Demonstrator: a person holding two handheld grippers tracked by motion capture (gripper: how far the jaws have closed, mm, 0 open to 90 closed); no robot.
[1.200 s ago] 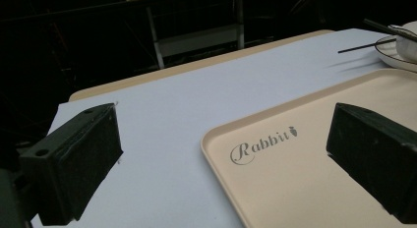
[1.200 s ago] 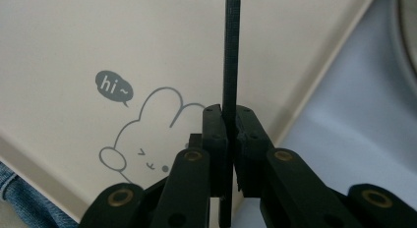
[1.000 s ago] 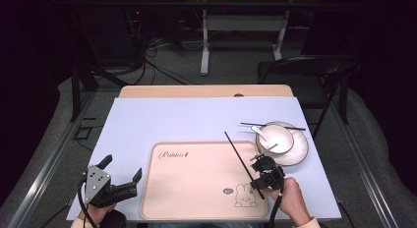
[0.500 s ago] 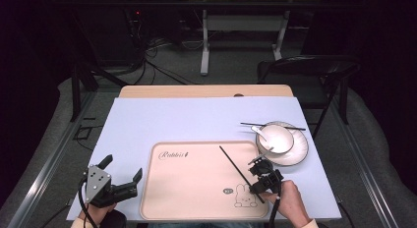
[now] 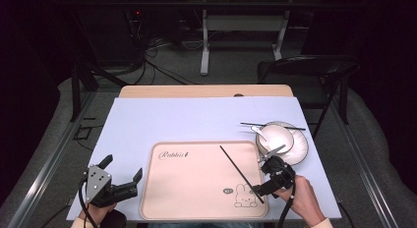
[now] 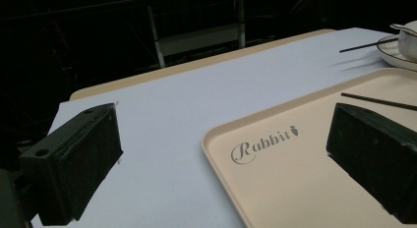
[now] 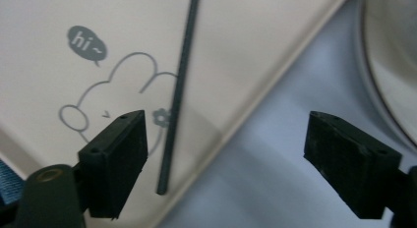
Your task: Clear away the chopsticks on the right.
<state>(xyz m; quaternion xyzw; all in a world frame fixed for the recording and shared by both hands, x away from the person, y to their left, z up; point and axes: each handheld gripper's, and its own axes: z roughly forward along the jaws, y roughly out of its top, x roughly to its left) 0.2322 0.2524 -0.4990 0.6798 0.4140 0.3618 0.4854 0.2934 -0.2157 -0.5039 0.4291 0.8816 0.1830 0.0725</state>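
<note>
Dark room beyond, cables and table legs on grey floor; pale lilac mat (image 5: 196, 122) over the wooden table.

High view: black chopstick (image 5: 241, 174) now lying flat on the beige tray (image 5: 196, 188) — a second ago lifted and tilted in the right gripper (image 5: 273, 176), since lowered and let go (likely a placing step just finished). Second chopstick (image 5: 273, 125) resting across the white plate (image 5: 301, 148), bowl (image 5: 275, 138) and spoon on it. Left gripper (image 5: 123, 181) idle at the tray's left edge, unchanged.

Left gripper view: jaws spread wide, empty; smooth matte tray with "Rabbit" script, thin stick beyond.

Right gripper view: jaws spread, nothing pinched — slim, straight, round-tipped chopstick (image 7: 178, 90) lying between them, nearer the left jaw, over the rabbit drawing; glossy plate rim at right.
</note>
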